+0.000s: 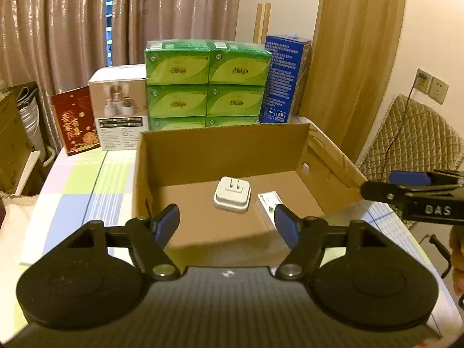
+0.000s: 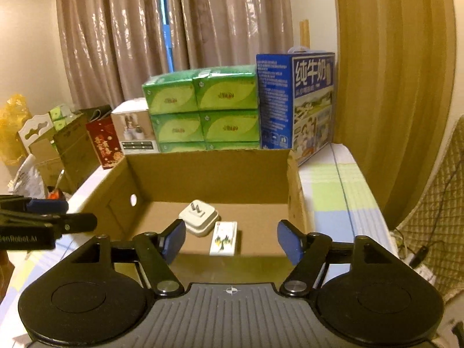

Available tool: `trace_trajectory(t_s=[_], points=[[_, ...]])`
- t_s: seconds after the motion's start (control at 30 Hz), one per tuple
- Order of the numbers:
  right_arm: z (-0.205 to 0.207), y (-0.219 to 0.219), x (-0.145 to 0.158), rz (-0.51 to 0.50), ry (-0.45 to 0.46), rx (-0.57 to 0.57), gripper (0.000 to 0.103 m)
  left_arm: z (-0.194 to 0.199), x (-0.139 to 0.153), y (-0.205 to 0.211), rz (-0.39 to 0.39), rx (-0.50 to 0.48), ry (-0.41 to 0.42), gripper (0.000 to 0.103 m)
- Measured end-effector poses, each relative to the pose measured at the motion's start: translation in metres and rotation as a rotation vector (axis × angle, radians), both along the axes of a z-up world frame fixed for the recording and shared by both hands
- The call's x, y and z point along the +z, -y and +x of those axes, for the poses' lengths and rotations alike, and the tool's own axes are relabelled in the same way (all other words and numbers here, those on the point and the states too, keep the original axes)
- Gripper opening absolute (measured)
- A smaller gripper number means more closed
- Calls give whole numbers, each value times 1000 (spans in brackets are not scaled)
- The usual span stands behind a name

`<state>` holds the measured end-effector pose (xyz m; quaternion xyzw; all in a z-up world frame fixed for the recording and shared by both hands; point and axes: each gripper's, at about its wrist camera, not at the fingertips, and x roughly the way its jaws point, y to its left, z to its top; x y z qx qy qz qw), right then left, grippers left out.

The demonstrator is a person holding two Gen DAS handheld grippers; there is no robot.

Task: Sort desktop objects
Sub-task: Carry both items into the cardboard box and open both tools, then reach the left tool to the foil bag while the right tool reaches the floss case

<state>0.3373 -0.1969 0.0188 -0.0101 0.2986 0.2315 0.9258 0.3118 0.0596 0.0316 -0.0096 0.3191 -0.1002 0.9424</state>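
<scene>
Since both carry nothing, the left gripper (image 1: 226,224) and the right gripper (image 2: 231,240) hang spread wide just short of the near wall of the open brown cardboard box (image 1: 220,148), probably free for another pick. On the box floor lies the white square plug adapter (image 1: 232,193), prongs up, with the small white printed carton (image 2: 224,237) just beside it on the right, apparently sorted there. Beyond the box, stacked green tissue packs (image 1: 207,82) line the desk's (image 1: 87,179) far edge.
</scene>
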Motion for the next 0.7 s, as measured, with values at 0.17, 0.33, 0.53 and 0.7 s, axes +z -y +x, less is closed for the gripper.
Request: trace_trajectory(t_s=[0.17,0.33,0.53,0.7], points=[[-55,17,6,27,-16,-10,78,-48,8,-7,0,15,-1,71],[-114,32,3,31,-37,-10,85,-101,10,-12,16,27,-3,78],[-173,53,-3,47,-82,-12,87,-164,2,-9,43,-13,-35,86],[-210,70,-15,14,-111,18,87,-209,-9,-2,17,-84,-53,93]])
